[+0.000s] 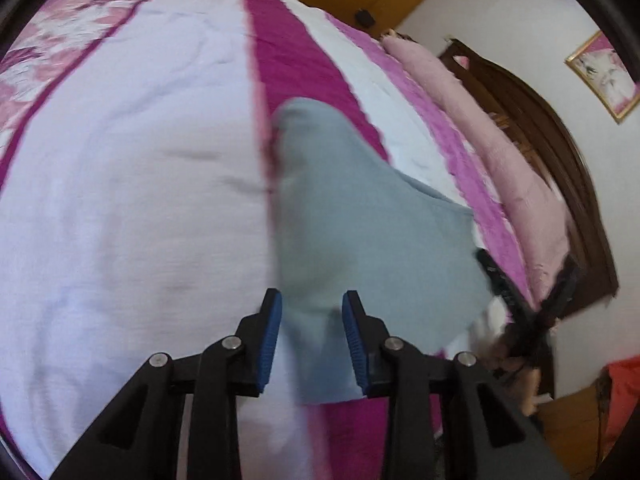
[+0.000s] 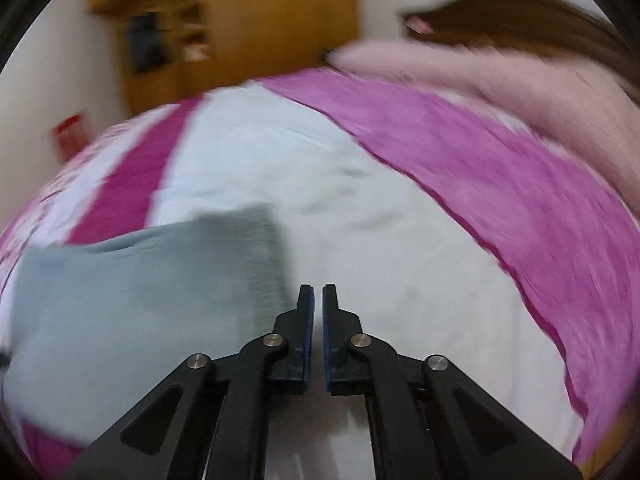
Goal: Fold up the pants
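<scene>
Nearest us in the left wrist view, our left tool hangs over the bed with its blue pads spread apart and nothing between them but air; the pants lie just below and beyond its tips. We see the pants as a grey-blue piece of cloth, lying flat on the bed where a magenta stripe meets the white of the cover, and reaching to the right toward our right tool, which shows there as a dark blur at the cloth's right edge. Whether it touches the cloth we cannot tell.

From the right wrist view, our right tool has its pads nearly together, a thin gap left between them, and it grips nothing. It hovers over the white part of the bed, with the pants just to its left, their near corner beside the left finger. A pale pink blanket lies along the far right side of the bed, against a dark wooden headboard. Far off stands a wooden wardrobe.
</scene>
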The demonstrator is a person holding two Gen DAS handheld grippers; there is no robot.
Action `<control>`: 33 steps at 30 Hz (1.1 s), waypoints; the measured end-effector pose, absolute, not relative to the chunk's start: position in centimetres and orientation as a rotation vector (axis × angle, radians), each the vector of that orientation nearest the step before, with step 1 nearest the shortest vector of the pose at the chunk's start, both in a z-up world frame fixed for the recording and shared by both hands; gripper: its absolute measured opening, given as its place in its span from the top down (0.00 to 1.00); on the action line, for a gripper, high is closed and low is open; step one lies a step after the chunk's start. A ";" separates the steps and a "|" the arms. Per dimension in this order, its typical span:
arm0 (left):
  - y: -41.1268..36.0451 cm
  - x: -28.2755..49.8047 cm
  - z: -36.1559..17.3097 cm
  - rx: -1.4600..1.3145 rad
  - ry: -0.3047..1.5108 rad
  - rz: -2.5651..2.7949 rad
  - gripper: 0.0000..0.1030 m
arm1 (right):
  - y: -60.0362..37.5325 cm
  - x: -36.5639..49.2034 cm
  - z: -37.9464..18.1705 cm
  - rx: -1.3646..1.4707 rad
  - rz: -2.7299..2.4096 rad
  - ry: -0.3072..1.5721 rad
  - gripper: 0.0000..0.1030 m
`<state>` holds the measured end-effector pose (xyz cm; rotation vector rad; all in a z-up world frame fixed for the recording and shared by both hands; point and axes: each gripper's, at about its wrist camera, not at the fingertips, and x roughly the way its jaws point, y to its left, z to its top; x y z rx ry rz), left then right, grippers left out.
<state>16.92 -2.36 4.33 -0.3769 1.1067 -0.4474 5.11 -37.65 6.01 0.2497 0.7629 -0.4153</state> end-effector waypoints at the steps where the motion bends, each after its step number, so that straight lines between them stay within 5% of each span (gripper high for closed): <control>1: -2.1 17.0 4.0 -0.376 1.110 -0.452 0.67 | -38.2 5.2 5.8 0.298 -0.424 0.790 0.77; 10: -0.1 16.7 3.8 -0.380 1.025 -0.535 0.67 | -31.7 4.9 9.1 0.153 -0.254 0.676 0.62; 15: -1.8 12.4 7.7 -0.172 0.873 -0.593 0.59 | -28.5 6.4 8.1 0.086 -0.207 0.756 0.62; 22: -4.3 8.3 3.9 0.010 0.981 -0.566 0.56 | -26.4 7.2 7.2 0.012 -0.186 0.789 0.62; 33: -4.1 8.7 3.2 -0.185 0.890 -0.481 0.53 | -24.8 6.8 5.5 -0.140 -0.190 0.832 0.62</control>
